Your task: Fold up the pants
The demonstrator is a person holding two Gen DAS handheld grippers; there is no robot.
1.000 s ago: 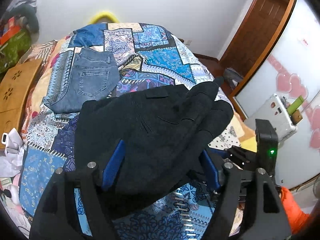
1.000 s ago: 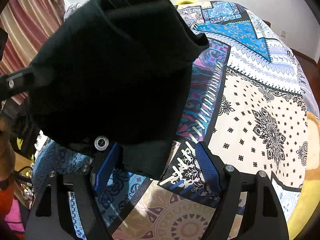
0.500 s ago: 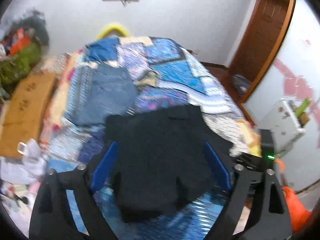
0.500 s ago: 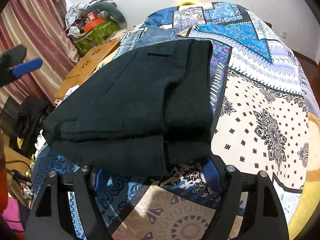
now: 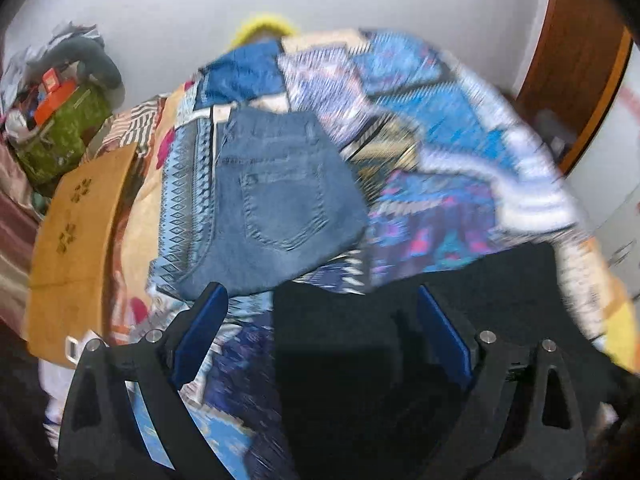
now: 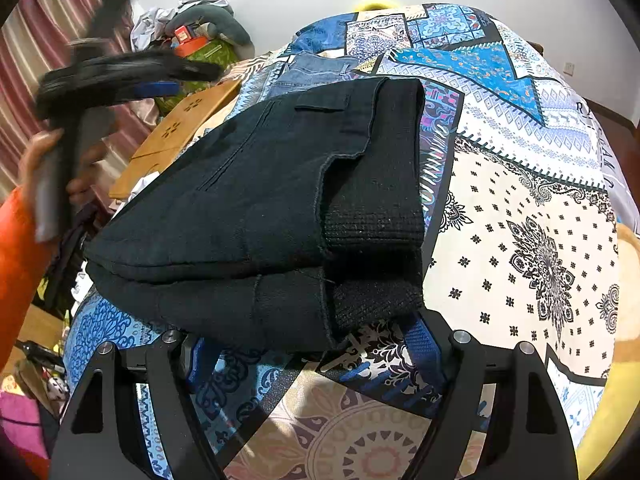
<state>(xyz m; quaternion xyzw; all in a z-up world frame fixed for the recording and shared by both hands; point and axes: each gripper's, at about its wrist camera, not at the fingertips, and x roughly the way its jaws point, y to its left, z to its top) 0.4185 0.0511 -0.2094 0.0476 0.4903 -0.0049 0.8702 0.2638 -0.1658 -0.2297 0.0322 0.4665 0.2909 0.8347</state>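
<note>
Folded black pants [image 6: 280, 208] lie on the patterned bedspread [image 6: 520, 208], right in front of my right gripper [image 6: 312, 344], which is open with the near fold between its blue pads. In the blurred left wrist view the black pants [image 5: 360, 360] sit low and right. My left gripper [image 5: 324, 320] is open and empty above them. It also shows in the right wrist view [image 6: 120, 76], lifted at the upper left, held by a hand in an orange sleeve.
Folded blue jeans [image 5: 272, 208] lie further up the bed. A wooden board [image 5: 76, 232] stands along the bed's left side, with a pile of bags and clothes [image 5: 60, 120] behind it. A wooden door [image 5: 580, 64] is at the right.
The black pants went from held up to lying folded flat on the bed. My left gripper let go, rose and swung left. My right gripper stayed low at the near fold.
</note>
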